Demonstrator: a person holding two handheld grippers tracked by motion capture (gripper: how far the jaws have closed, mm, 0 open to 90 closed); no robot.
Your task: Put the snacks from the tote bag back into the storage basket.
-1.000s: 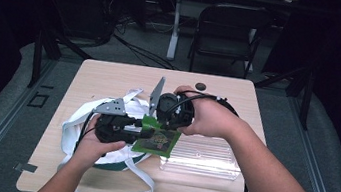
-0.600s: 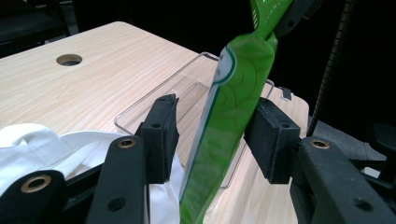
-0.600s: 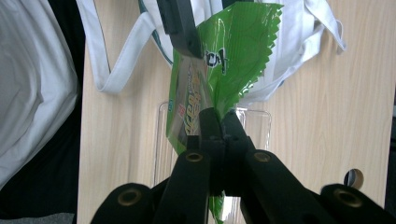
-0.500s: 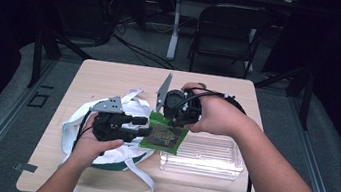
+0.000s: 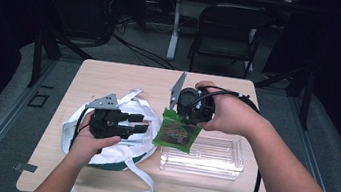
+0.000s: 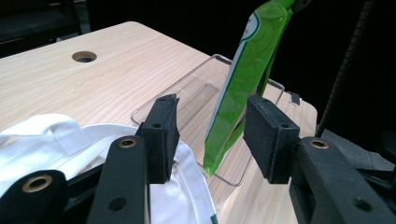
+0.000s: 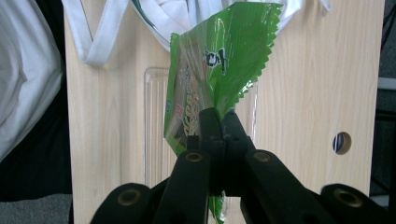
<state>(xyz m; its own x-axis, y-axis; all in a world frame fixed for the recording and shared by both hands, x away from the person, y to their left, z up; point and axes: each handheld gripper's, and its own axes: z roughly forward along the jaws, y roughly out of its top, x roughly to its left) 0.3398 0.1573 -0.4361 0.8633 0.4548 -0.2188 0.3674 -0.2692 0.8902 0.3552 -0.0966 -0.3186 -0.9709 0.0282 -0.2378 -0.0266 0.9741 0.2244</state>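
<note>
High view: I find my right hand-held gripper (image 5: 179, 119) clamped on the green snack packet (image 5: 177, 134), hanging below it over the clear tray (image 5: 209, 162), not yet deposited; left hand-held gripper (image 5: 140, 124) stands apart, empty.

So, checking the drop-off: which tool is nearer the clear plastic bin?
Right. The right tool holds the green packet at the clear bin's near-left end; the left tool is over the white bag.
</note>
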